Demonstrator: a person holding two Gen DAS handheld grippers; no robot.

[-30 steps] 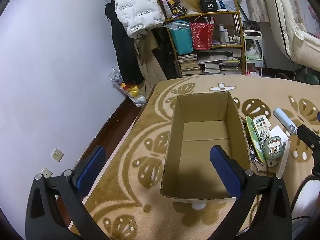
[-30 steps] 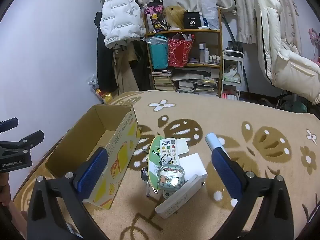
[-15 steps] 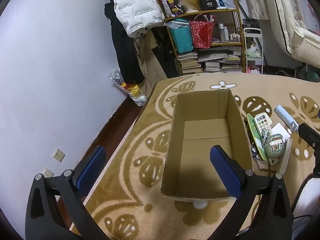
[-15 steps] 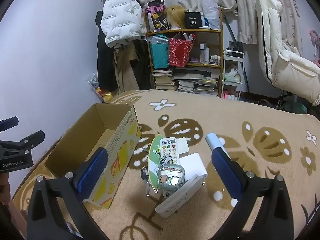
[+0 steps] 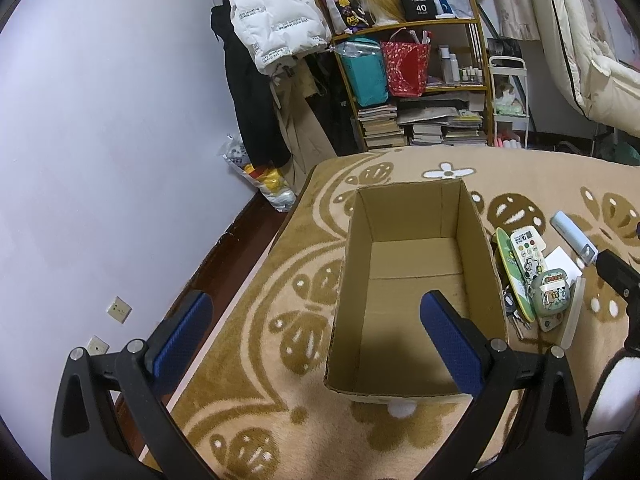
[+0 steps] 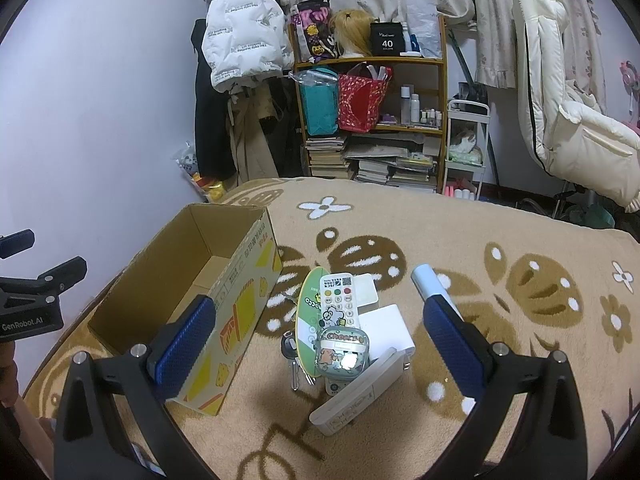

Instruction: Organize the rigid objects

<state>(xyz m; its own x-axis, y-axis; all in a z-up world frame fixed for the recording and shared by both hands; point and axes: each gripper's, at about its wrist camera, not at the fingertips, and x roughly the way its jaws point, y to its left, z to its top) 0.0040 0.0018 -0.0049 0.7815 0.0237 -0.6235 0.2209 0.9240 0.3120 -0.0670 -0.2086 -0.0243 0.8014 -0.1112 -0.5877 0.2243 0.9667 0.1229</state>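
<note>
An open cardboard box [image 5: 416, 264] [image 6: 240, 288] lies empty on the patterned carpet. Right of it sits a small pile: a white remote [image 6: 339, 300] [image 5: 528, 246], a green oval board [image 6: 306, 320], a green cartoon case [image 6: 342, 354] [image 5: 551, 294], keys [image 6: 291, 356], white flat boxes [image 6: 386, 326] and a long white case [image 6: 356, 398]. A pale blue tube [image 6: 430, 282] [image 5: 570, 230] lies further right. My left gripper [image 5: 316, 332] hovers open over the box's near left corner. My right gripper [image 6: 316, 338] hangs open above the pile, holding nothing.
A wooden shelf [image 6: 372, 120] with books, bags and bottles stands against the far wall, with jackets [image 6: 240, 40] hanging beside it. A white quilted chair [image 6: 568, 128] is at the right. Bare wooden floor [image 5: 240, 248] runs along the carpet's left edge by the wall.
The left wrist view has drifted slightly back and up, so the box sits a little lower in frame. The right gripper stays almost still. Both stay open.
</note>
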